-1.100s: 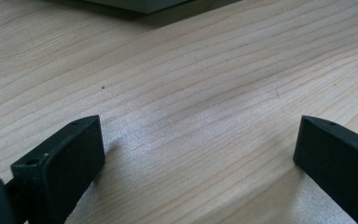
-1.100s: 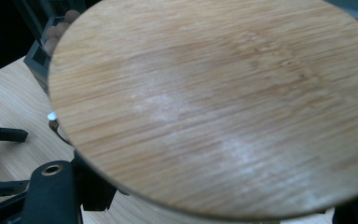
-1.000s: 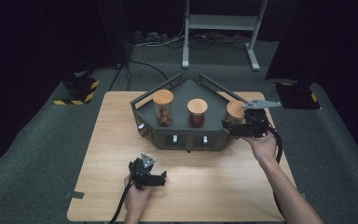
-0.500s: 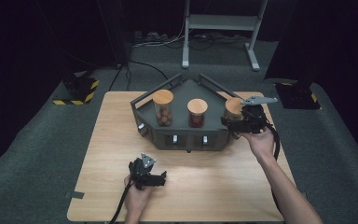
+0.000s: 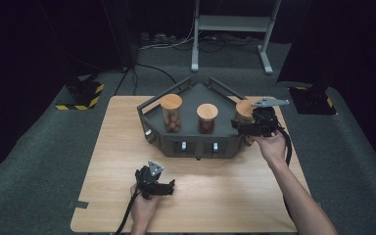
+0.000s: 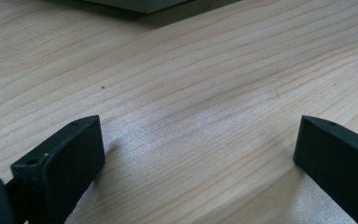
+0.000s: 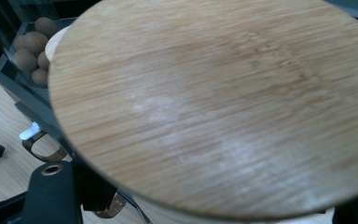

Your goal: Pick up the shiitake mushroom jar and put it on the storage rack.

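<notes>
Nearest the person, the left gripper point(image 5: 152, 182) lies low on the wooden worktop point(image 5: 225, 196), well short of the dark grey rack point(image 5: 196, 142) and toward that rack's left end. Its fingers point(image 6: 60, 163) stand wide apart with nothing but bare wood grain between them. It looks parked there, out of the way and ready, leaving the work to the other hand.

Farther out, the rack sits across the middle of the worktop, its front face toward the person. It carries small white-tipped levers point(image 5: 183, 146) and metal ring pulls point(image 7: 42, 151) along that front. Three jars with round wooden lids stand in a row in the rack: a tall jar point(image 5: 171, 115) of brown balls at the rack's left, a shorter jar point(image 5: 207, 119) of something dark red at its middle, and a third jar point(image 5: 244, 113) at its right end.

The right gripper point(image 5: 254, 126) is up against that right-end jar, held level from the rack's right side. In the right gripper view the jar's wooden lid point(image 7: 214, 102) looms very close, with one black finger point(image 7: 51, 191) below its left edge and a sliver of the other at the lower right. The fingers appear to straddle the jar just under the lid; whether they are pressing on it I cannot tell. The grasp seems aimed at lifting this jar out or turning its lid.
</notes>
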`<action>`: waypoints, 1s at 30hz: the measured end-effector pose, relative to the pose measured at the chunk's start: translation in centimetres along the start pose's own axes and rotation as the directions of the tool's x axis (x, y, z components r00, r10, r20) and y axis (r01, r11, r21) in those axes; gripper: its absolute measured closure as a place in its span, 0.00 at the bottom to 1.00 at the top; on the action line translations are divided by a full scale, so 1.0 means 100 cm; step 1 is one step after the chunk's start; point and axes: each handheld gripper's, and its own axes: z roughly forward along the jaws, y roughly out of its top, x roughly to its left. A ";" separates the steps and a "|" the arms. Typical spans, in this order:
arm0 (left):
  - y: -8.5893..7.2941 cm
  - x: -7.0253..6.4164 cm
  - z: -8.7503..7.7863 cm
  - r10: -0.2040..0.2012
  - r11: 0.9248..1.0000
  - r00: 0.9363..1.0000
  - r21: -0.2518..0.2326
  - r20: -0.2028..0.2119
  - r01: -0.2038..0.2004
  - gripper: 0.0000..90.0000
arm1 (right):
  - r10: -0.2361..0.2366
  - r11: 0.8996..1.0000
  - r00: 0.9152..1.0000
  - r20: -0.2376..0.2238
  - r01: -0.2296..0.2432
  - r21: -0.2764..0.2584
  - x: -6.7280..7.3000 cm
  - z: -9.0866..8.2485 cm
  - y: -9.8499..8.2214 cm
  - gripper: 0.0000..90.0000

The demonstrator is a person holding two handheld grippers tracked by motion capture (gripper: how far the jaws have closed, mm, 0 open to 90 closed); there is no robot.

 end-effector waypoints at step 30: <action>0.000 0.000 0.000 -0.002 1.000 1.000 -0.002 0.001 0.002 0.02 | 0.031 0.999 1.000 -0.003 -0.030 0.011 -0.005 0.015 0.009 0.28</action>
